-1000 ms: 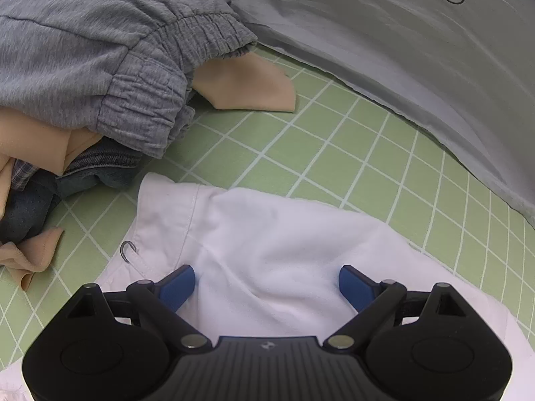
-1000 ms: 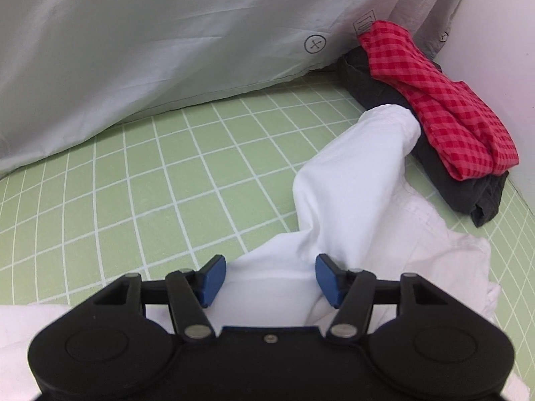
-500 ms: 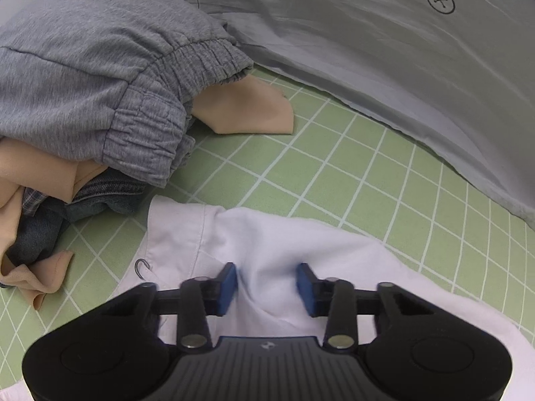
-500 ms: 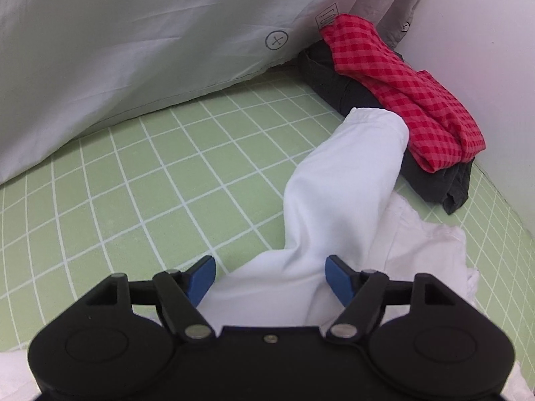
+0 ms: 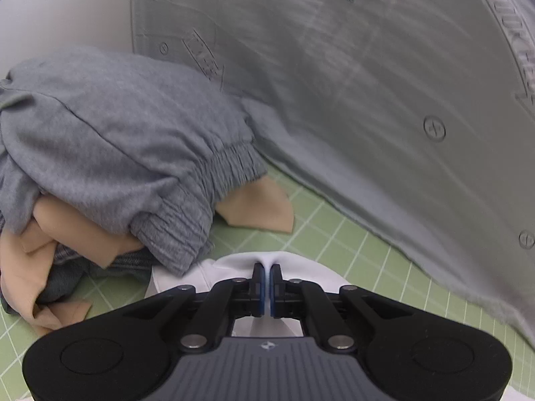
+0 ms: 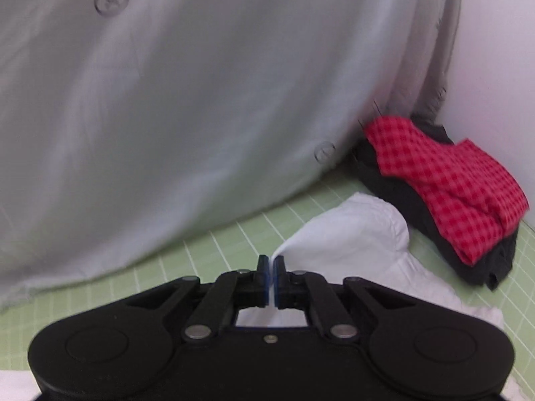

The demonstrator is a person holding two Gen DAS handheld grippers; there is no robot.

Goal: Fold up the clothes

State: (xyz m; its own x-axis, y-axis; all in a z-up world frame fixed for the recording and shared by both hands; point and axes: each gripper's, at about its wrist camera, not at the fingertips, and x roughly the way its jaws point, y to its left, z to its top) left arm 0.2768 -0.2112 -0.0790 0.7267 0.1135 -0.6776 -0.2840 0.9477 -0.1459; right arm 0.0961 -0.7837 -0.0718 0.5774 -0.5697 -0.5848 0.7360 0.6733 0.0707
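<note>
A white shirt (image 5: 230,265) lies on the green grid mat (image 5: 334,234). My left gripper (image 5: 266,272) is shut on a pinched fold of it, close to the pile of clothes on the left. In the right wrist view the same white shirt (image 6: 354,234) shows a sleeve that runs toward the right. My right gripper (image 6: 271,265) is shut on a fold of this shirt, where the sleeve rises to the jaws. Most of the shirt is hidden under both grippers.
A pile with grey sweatpants (image 5: 117,140), a beige garment (image 5: 257,207) and denim (image 5: 67,277) sits at the left. A red checked cloth (image 6: 448,180) on a dark garment (image 6: 485,260) lies in the right corner. A grey sheet (image 6: 200,100) hangs behind, next to a white wall (image 6: 495,50).
Both grippers closed from open onto folds of the white shirt. Both views now look higher, with more of the hanging sheet in view.
</note>
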